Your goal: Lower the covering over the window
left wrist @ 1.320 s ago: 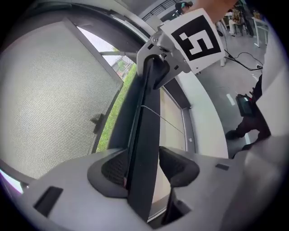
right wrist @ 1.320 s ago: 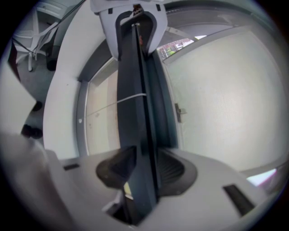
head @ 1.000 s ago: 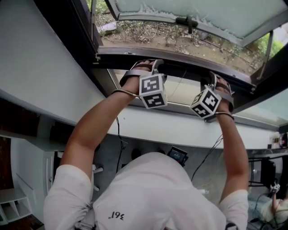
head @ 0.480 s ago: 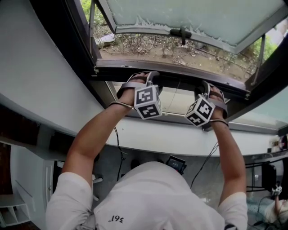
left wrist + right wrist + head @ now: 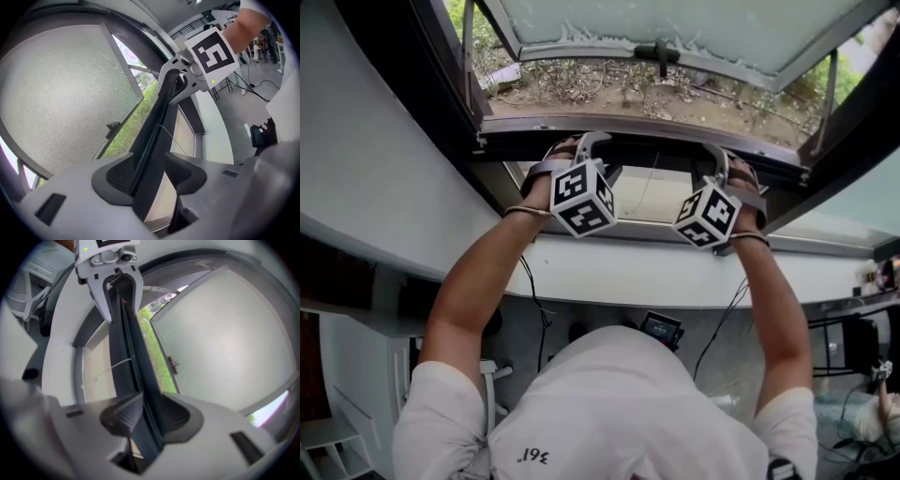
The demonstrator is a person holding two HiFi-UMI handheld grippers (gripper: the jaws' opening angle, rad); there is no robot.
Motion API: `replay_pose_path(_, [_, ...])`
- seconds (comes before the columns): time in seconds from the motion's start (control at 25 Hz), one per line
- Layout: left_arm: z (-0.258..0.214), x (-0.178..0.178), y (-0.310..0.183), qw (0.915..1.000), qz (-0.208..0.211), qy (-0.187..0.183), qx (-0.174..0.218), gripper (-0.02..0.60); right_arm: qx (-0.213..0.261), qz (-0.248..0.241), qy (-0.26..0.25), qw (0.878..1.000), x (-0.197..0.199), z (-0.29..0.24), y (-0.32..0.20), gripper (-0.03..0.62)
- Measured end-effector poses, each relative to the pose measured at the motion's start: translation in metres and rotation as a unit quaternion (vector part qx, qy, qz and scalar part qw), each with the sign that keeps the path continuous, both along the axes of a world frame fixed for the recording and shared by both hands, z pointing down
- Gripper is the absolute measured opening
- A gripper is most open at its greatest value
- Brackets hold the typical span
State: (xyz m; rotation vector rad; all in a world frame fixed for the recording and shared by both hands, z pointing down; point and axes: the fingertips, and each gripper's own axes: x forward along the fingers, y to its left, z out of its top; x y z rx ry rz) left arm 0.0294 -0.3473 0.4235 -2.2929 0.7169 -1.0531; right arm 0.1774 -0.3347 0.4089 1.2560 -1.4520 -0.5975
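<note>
A dark bar [image 5: 649, 150] spans the window opening, with a cream panel [image 5: 652, 194] and a thin cord between it and the white sill [image 5: 619, 272]. My left gripper [image 5: 581, 142] straddles the bar toward its left end, and my right gripper [image 5: 717, 157] toward its right. In the left gripper view the bar [image 5: 157, 126] runs between the pads of the left gripper [image 5: 150, 173], which sit against it. In the right gripper view the right gripper [image 5: 147, 414] has just been closing its jaws, with the bar [image 5: 131, 343] pinched between the pads.
Beyond the bar a frosted window sash [image 5: 675, 23] with a black handle [image 5: 658, 52] swings outward over bare ground and plants. Dark window frame sides [image 5: 403, 56] stand at left and right. Cables [image 5: 534, 300] and a small device [image 5: 661, 328] lie on the floor below.
Both hands and their marker cubes have shifted up and a little left in the head view, staying on the dark bar. The cream panel under the bar looks slightly taller.
</note>
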Motion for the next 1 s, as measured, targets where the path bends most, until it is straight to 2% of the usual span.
replay_pose_path(0.28, [-0.024, -0.002, 0.008, 0.9982, -0.007, 0.06, -0.007, 0.21, 0.035, -0.004, -0.037, 0.999, -0.011, -0.025, 0.005, 0.113])
replay_pose_path(0.44, [-0.039, -0.003, 0.014, 0.9935, -0.016, 0.112, -0.016, 0.198, 0.052, -0.002, -0.064, 0.997, -0.014, -0.036, 0.01, 0.091])
replay_pose_path(0.72, [-0.078, -0.014, 0.024, 0.9729, -0.042, 0.225, -0.029, 0.183, 0.087, 0.007, -0.123, 0.989, -0.016, -0.058, 0.023, 0.069])
replay_pose_path(1.0, [-0.097, -0.019, 0.044, 0.9544, -0.052, 0.292, -0.033, 0.176, 0.11, 0.006, -0.168, 0.98, -0.019, -0.074, 0.04, 0.062])
